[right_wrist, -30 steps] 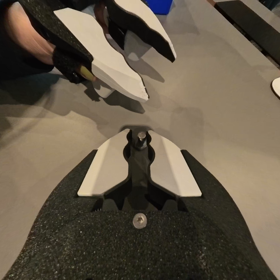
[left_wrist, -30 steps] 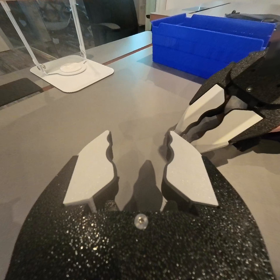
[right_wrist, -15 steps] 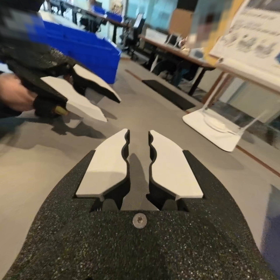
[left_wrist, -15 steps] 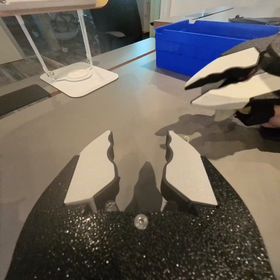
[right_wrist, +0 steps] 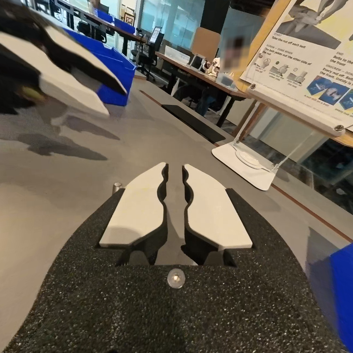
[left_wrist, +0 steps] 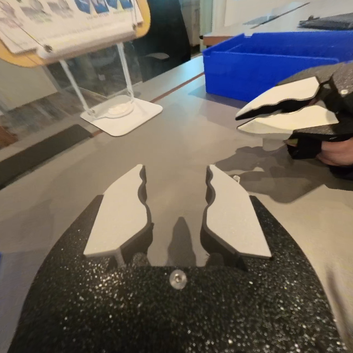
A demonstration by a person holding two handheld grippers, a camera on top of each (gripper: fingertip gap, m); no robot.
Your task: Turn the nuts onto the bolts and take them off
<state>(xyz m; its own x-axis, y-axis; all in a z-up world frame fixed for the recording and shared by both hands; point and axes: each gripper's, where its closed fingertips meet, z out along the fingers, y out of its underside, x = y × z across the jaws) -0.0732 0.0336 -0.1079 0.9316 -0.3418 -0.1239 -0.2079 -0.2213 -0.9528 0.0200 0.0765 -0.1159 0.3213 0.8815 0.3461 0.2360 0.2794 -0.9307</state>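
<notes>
A small metal bolt point(right_wrist: 117, 186) stands on the grey table just left of my right gripper's left finger; its lower part is hidden. It also shows in the left wrist view point(left_wrist: 236, 178), just beyond my left gripper's right finger. My right gripper point(right_wrist: 174, 165) is empty, its jaws a narrow gap apart. It appears at the right of the left wrist view point(left_wrist: 238, 122), raised above the table. My left gripper point(left_wrist: 176, 168) is wide open and empty. It shows blurred at the upper left of the right wrist view point(right_wrist: 116, 103). No loose nut is visible.
A blue bin point(left_wrist: 267, 76) stands at the back of the table, also in the right wrist view point(right_wrist: 114, 76). A clear sign stand on a white base point(left_wrist: 122, 118) point(right_wrist: 248, 168) holds a poster. Another blue object point(right_wrist: 340, 286) sits at the right edge. A person sits at a far desk.
My right gripper was shut on the bolt one second ago; it has let go, lifted and tilted up, leaving the bolt standing on the table. My left gripper stayed open and tilted up slightly.
</notes>
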